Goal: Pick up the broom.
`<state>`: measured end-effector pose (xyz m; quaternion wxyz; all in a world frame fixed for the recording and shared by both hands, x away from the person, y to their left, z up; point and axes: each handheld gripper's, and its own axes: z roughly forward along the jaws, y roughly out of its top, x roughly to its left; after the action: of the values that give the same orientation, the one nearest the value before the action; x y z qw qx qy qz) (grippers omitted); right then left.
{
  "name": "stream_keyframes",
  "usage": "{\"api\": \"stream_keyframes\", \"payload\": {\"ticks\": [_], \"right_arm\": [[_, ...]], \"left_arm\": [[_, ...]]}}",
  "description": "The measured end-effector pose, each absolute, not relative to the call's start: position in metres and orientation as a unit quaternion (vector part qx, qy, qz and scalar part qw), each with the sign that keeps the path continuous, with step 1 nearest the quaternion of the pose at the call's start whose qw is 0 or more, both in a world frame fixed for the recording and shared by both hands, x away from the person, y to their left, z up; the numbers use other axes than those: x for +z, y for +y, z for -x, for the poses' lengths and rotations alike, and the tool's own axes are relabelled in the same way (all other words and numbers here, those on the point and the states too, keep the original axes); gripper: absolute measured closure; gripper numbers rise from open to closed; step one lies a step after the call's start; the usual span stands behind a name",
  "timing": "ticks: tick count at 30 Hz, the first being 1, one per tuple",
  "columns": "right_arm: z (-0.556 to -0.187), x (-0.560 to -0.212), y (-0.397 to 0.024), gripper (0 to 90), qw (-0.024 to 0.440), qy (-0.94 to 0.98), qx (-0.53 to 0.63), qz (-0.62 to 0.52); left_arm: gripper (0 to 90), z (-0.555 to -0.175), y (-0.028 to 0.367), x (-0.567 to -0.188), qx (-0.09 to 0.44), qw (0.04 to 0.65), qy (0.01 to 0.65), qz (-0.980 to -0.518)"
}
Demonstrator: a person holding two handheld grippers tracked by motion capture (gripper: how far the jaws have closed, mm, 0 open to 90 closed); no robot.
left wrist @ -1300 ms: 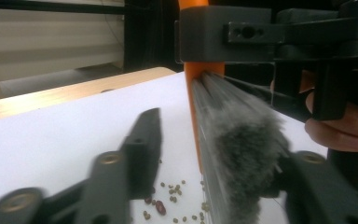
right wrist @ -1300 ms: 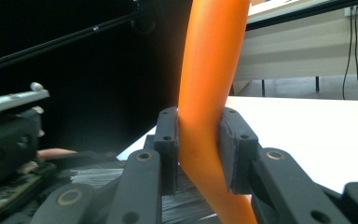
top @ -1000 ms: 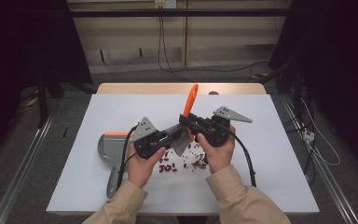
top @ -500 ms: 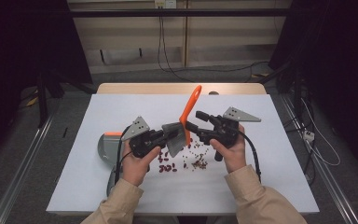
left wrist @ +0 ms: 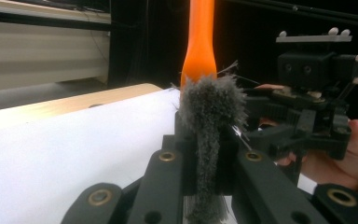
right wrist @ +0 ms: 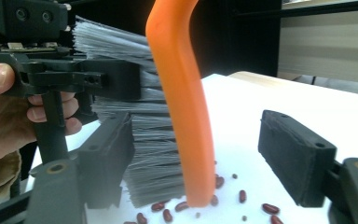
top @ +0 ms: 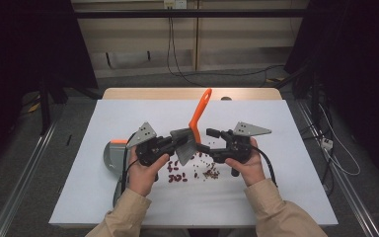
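Brush (top: 190,133) stands near the middle of the desk (top: 296,197), bristles down over the scattered beans (top: 197,170), its orange handle rising toward the far edge. Your left hand-held gripper (top: 180,143) is clenched on the bristle head. Your right hand-held gripper (top: 209,140) has just been opening; its jaws straddle the handle without pressing. Keep the left grip firm, then close squarely on the handle before sweeping toward the dustpan (top: 112,154) at the left edge.

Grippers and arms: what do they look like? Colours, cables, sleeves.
Both the left gripper and right gripper are black two-jaw units with brass-coloured pivot pins, each topped by a grey three-cornered plate and trailing a black cable. The person wears tan long sleeves.
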<state>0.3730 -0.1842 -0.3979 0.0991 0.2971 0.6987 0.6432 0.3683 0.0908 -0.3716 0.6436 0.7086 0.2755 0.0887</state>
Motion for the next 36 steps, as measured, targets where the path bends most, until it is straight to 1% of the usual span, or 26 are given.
{"api": "stream_keyframes", "payload": {"ticks": [2, 7, 12, 16, 19, 20, 21, 22, 23, 24, 25, 27, 36], "right_arm": [[-0.373, -0.399, -0.182, 25.9, 0.102, 0.703, 0.639, -0.295], [-0.376, -0.404, -0.178, 25.9, 0.089, 0.707, 0.637, -0.293], [-0.38, -0.411, -0.175, 26.3, 0.071, 0.715, 0.635, -0.284], [-0.38, -0.414, -0.171, 28.6, 0.05, 0.717, 0.64, -0.271], [-0.381, -0.415, -0.17, 33.9, 0.039, 0.718, 0.644, -0.261], [-0.381, -0.415, -0.17, 37.8, 0.036, 0.717, 0.646, -0.26], [-0.382, -0.415, -0.171, 44.2, 0.022, 0.716, 0.648, -0.259], [-0.382, -0.415, -0.171, 44.2, 0.022, 0.716, 0.648, -0.259], [-0.382, -0.415, -0.173, 50.8, 0.022, 0.717, 0.647, -0.258], [-0.382, -0.415, -0.178, 61.8, -0.002, 0.72, 0.649, -0.247], [-0.382, -0.415, -0.178, 61.8, -0.002, 0.72, 0.649, -0.247], [-0.38, -0.412, -0.182, 68.0, -0.008, 0.722, 0.648, -0.244], [-0.374, -0.402, -0.19, 69.5, 0.005, 0.736, 0.627, -0.254]], "left_arm": [[84.9, -0.368, 0.09, -0.372, 0.088, 0.645, 0.275, -0.708], [84.9, -0.368, 0.087, -0.372, 0.077, 0.651, 0.27, -0.705], [84.9, -0.367, 0.085, -0.372, 0.066, 0.657, 0.264, -0.703], [84.9, -0.368, 0.084, -0.372, 0.057, 0.661, 0.259, -0.702], [84.9, -0.368, 0.083, -0.373, 0.057, 0.663, 0.253, -0.702], [84.9, -0.368, 0.083, -0.373, 0.057, 0.663, 0.252, -0.702], [85.0, -0.367, 0.083, -0.373, 0.058, 0.663, 0.251, -0.702], [85.0, -0.367, 0.083, -0.372, 0.059, 0.665, 0.251, -0.7], [85.0, -0.367, 0.084, -0.372, 0.058, 0.669, 0.252, -0.697], [85.0, -0.368, 0.085, -0.372, 0.054, 0.674, 0.255, -0.692], [85.0, -0.369, 0.086, -0.372, 0.051, 0.677, 0.254, -0.689], [84.8, -0.369, 0.086, -0.372, 0.047, 0.681, 0.256, -0.685], [80.7, -0.371, 0.086, -0.375, 0.046, 0.677, 0.258, -0.688]]}}
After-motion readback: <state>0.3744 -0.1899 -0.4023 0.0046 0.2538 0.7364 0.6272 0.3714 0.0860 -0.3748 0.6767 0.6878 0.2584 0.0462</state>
